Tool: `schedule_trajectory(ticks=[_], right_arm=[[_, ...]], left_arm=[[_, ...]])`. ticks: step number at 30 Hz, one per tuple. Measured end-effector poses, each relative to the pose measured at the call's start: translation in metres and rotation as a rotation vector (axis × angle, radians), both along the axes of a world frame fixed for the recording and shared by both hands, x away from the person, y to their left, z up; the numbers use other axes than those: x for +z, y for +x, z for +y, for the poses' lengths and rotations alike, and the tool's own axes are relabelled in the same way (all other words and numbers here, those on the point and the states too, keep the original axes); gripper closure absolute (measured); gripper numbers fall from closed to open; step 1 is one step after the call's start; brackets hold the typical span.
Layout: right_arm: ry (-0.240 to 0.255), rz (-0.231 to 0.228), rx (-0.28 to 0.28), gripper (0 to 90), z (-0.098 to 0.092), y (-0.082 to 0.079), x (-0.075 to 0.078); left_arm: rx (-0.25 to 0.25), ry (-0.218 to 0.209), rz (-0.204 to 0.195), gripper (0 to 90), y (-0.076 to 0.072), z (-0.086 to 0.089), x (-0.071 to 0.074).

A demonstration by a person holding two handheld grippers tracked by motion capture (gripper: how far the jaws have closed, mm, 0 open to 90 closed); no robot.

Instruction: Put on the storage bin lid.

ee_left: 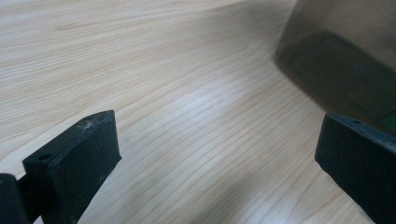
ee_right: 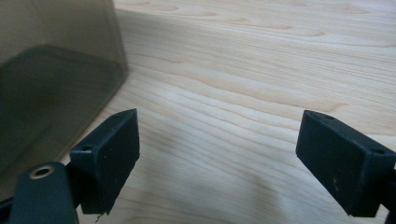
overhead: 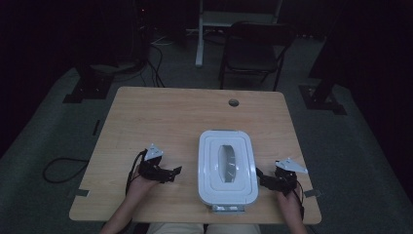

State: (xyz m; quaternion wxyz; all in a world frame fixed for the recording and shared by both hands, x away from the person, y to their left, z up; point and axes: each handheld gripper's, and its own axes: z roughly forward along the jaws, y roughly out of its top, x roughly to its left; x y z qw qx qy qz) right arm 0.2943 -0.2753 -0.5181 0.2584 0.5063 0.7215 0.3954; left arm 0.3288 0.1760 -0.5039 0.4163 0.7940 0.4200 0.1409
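Flanking the white box [overhead: 227, 166], the left gripper [overhead: 176, 171] and right gripper [overhead: 258, 173] are held released; its contents are hidden.

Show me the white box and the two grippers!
White rectangular plastic box [overhead: 227, 166], high view, on its lid.
Left hand-held gripper [overhead: 171, 172], high view, between its fingertips.
Right hand-held gripper [overhead: 260, 174], high view, between its fingertips.

Black folding chair [overhead: 253, 51] behind wooden table [overhead: 165, 117]; cables [overhead: 61, 168] on floor.
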Motion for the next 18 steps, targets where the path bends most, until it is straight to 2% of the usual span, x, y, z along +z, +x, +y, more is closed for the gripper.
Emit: schedule_trajectory(ticks=[8,10,12,18], right_arm=[[-0.02,0.003,-0.046,13.5,-0.012,0.0,-0.003],[-0.017,0.001,-0.05,13.5,-0.013,0.0,-0.003],[-0.01,-0.001,-0.062,13.5,-0.016,0.0,-0.002],[-0.006,0.003,-0.09,13.5,-0.022,-0.003,-0.002]], left_arm=[[0.047,0.012,0.003,0.7,-0.002,0.019,-0.001],[0.047,0.012,0.003,0.7,-0.002,0.019,-0.001],[0.077,0.008,0.002,0.7,-0.003,0.032,-0.001],[0.133,0.017,-0.001,0.7,-0.007,0.053,0.0]])
